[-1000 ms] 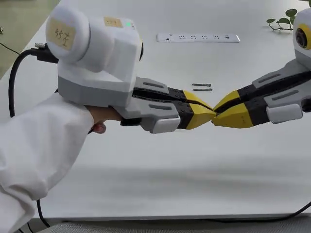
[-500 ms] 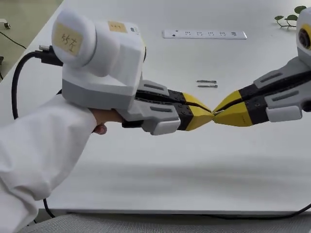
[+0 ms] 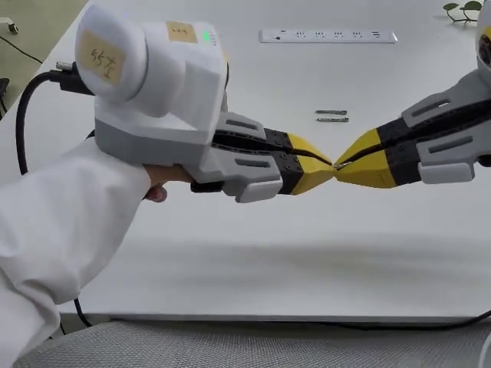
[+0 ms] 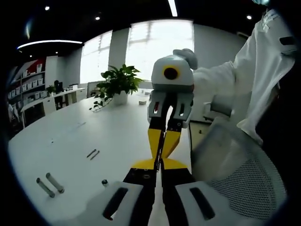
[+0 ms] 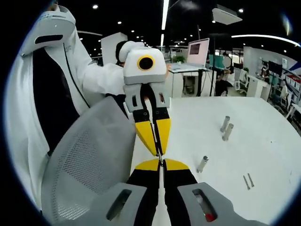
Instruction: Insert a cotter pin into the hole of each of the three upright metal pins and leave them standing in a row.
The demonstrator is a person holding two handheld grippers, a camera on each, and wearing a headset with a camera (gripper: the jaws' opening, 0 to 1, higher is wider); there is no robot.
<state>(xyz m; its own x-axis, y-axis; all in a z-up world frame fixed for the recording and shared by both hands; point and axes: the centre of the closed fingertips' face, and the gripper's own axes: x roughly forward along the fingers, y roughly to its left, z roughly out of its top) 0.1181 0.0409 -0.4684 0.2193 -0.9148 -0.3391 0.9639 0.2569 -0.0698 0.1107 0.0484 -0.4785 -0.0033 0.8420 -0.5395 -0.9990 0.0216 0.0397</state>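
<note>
Where the left hand-held gripper (image 3: 331,165) and the right hand-held gripper (image 3: 340,164) meet tip to tip, on the near side of the two loose cotter pins (image 3: 331,116), both have their jaws drawn narrow. A thin metal sliver (image 3: 336,164), seemingly a third cotter pin, sits at the right one's tips. Whether the left also pinches it cannot be told. Near the loose pair, one metal pin (image 5: 202,164) stands on the surface (image 3: 253,253) and two more metal pins (image 5: 226,127) lie side by side. Beyond the pair lies a power strip (image 3: 328,35).
</note>
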